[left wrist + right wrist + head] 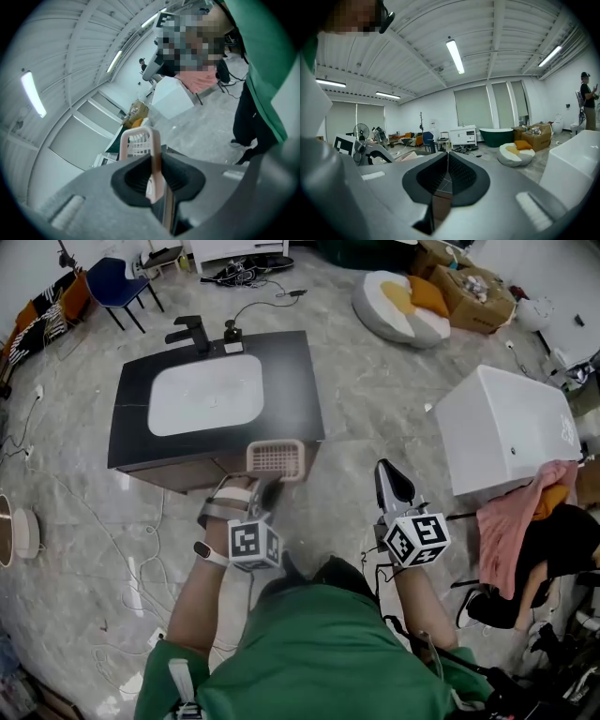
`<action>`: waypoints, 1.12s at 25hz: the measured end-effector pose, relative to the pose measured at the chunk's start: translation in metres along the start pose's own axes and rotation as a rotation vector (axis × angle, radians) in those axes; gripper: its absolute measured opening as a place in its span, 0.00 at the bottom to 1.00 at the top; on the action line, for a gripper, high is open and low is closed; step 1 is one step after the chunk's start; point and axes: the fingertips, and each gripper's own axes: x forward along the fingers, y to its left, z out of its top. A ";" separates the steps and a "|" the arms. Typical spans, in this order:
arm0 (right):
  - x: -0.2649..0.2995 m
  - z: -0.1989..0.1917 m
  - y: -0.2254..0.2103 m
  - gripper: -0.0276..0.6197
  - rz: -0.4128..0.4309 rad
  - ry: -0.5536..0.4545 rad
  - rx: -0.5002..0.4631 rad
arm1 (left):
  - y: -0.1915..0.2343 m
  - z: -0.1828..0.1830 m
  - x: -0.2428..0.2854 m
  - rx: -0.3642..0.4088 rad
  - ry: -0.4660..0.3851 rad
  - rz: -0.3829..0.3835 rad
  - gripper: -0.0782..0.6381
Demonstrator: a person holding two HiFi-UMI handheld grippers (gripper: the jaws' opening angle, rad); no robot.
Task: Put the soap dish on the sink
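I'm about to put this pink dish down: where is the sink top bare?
The widest bare patch of the dark sink top lies right of the oval white basin, out to the right edge. The left strip is narrower. The back edge behind the basin is crowded by the black tap and a small black fitting.

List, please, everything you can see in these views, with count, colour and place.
soap dish: one, pink, at the counter's near edge
sink counter: one, black, centre floor
basin: one, white, set in the counter
faucet: one, black, behind the basin
chair: one, blue, far left
floor cushion: one, white and yellow, far side
cardboard boxes: at least one, brown, far right
white box: one, right
cloth: one, pink, beside the white box
left gripper: grey, shut on the soap dish
right gripper: grey, shut, empty
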 end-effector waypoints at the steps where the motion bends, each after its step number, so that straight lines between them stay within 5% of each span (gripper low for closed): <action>1: 0.005 0.000 -0.002 0.05 0.002 0.003 0.002 | 0.003 -0.001 0.004 -0.001 0.001 -0.002 0.19; 28: 0.264 0.027 -0.151 0.05 0.205 0.098 0.084 | 0.112 -0.030 0.236 -0.078 0.151 -0.104 0.19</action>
